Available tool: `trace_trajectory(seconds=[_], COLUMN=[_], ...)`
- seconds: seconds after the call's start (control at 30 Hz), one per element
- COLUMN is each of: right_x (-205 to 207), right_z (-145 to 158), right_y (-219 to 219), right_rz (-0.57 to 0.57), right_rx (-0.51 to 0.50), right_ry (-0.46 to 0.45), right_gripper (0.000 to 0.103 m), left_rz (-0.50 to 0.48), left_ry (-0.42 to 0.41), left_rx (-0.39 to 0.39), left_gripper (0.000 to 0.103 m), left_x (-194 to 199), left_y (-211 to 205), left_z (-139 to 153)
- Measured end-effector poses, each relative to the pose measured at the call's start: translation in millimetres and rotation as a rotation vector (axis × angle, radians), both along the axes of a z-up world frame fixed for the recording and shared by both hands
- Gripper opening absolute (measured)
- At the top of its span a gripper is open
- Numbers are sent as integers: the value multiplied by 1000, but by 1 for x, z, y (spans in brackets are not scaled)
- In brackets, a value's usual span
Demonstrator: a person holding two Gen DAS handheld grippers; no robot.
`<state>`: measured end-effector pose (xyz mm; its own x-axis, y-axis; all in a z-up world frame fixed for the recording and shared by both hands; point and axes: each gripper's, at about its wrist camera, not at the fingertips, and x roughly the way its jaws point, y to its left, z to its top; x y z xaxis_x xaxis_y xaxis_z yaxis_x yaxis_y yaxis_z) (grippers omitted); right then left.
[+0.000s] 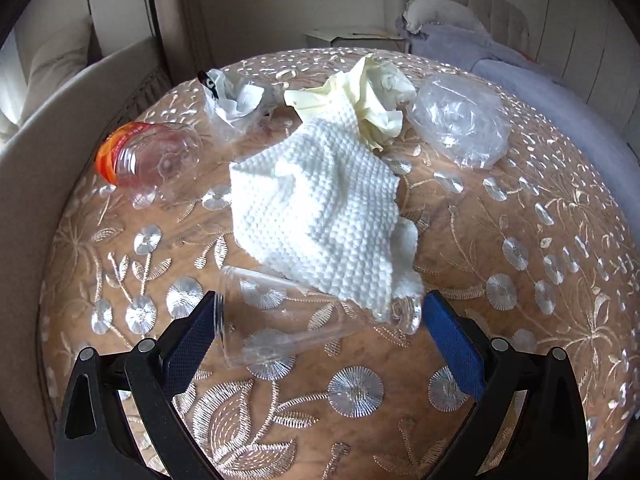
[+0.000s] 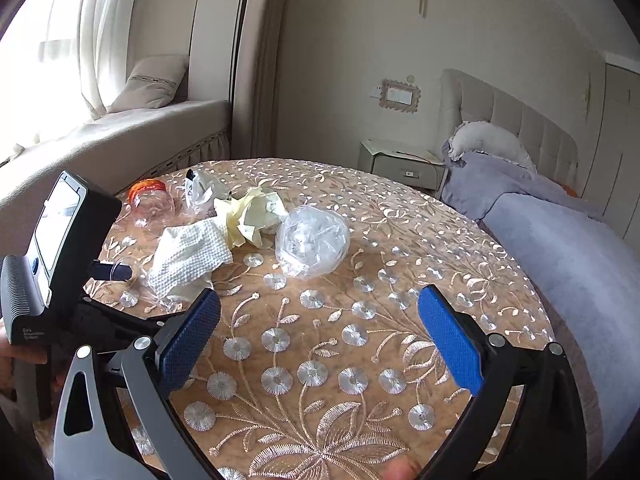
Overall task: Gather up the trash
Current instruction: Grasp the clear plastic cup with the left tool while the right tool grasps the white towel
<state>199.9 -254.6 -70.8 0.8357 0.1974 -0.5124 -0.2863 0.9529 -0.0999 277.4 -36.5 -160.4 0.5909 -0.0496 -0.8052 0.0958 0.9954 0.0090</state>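
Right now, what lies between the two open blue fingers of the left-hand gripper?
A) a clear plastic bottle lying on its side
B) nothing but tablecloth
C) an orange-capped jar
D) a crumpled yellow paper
A: in the left wrist view the left gripper stands open around the clear plastic bottle lying on its side, partly under the white paper towel; its jaws have not closed on it.

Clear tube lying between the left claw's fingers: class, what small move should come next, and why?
Probably shut the left claw on the clear tube. Its fingers stand open on either side of the tube, which lies on the tablecloth with the white paper towel overlapping one end.
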Motion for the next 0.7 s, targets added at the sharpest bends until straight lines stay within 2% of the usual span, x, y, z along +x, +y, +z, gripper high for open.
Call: trace_trajectory(seconds=[0.07, 0.2, 0.37, 0.53, 0.63, 0.7], right_x=[4, 11, 22, 34, 43, 50], right_z=[-1, -1, -1, -3, -4, -5], right_y=[0, 3, 18, 51, 70, 79], right_rz=[1, 11, 59, 141, 188, 218], right_rx=[5, 18, 32, -4, -8, 9], right_ry=[9, 21, 45, 68, 90, 124], right_gripper=[99, 99, 99, 99, 99, 99], left_rz=[11, 0, -3, 40, 98, 114], left_ry=[-18, -15, -63, -134, -169, -180], left_rx=[-8, -34, -43, -41, -7, -35], left_gripper=[81, 81, 81, 81, 81, 81], left_x=[0, -4, -23, -46, -50, -52], left_y=[4, 9, 20, 41, 55, 66], left_z=[3, 6, 27, 53, 64, 69])
